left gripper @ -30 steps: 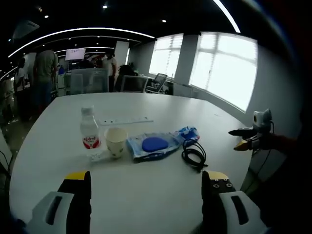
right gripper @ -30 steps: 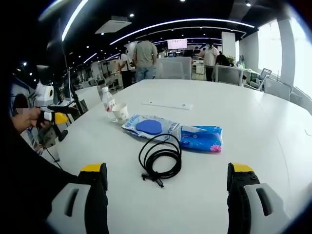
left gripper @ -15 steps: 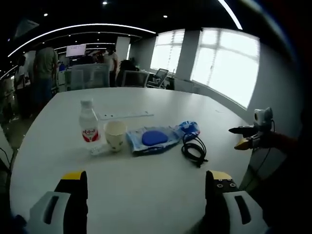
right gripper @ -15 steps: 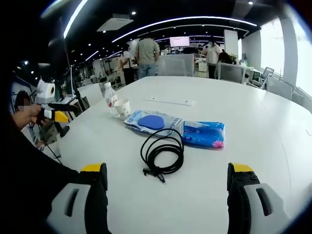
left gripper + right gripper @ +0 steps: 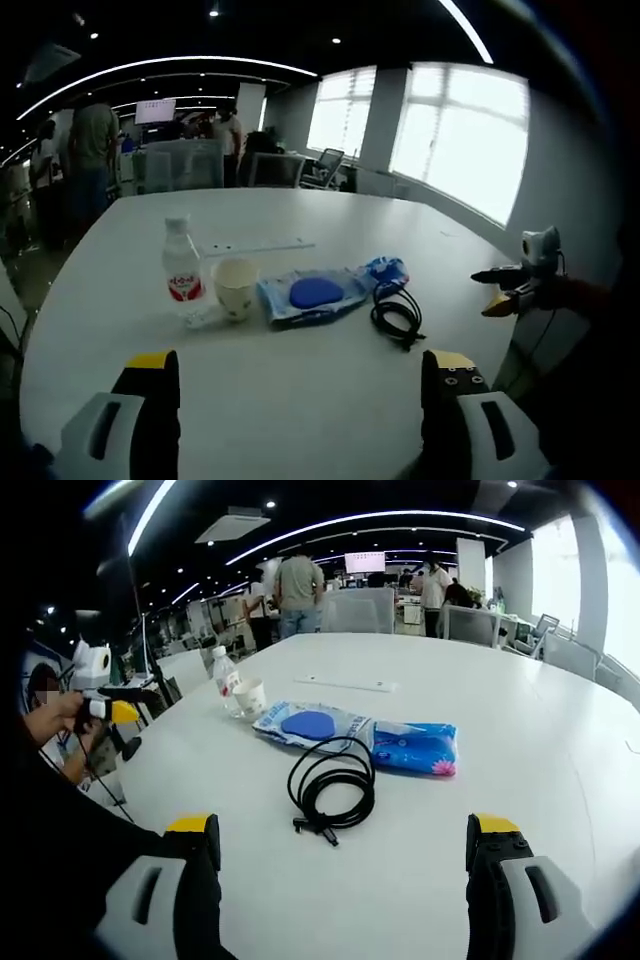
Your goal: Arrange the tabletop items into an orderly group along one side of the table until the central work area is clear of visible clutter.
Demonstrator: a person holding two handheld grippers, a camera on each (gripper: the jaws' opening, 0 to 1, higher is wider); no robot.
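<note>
bottle (image 5: 182, 271), cup (image 5: 235, 289), blue pouch (image 5: 308, 296), tissue pack (image 5: 418, 747) and coiled cable (image 5: 333, 790) line mid-bench (image 5: 300, 390); left gripper (image 5: 300, 400) and right gripper (image 5: 345, 865) hover at the near edge, jaws released.

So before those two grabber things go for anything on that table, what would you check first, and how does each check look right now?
1. Left gripper jaws apart and holding nothing: ok.
2. Right gripper jaws apart and holding nothing: ok.
3. Black cable lies free, coiled on the table in front of the right gripper: ok.
4. Water bottle and paper cup upright, side by side: ok.
5. Whether the cable touches the blue packets: cannot tell.
6. Items grouped along one side: not ok, they sit in a row mid-table.
</note>
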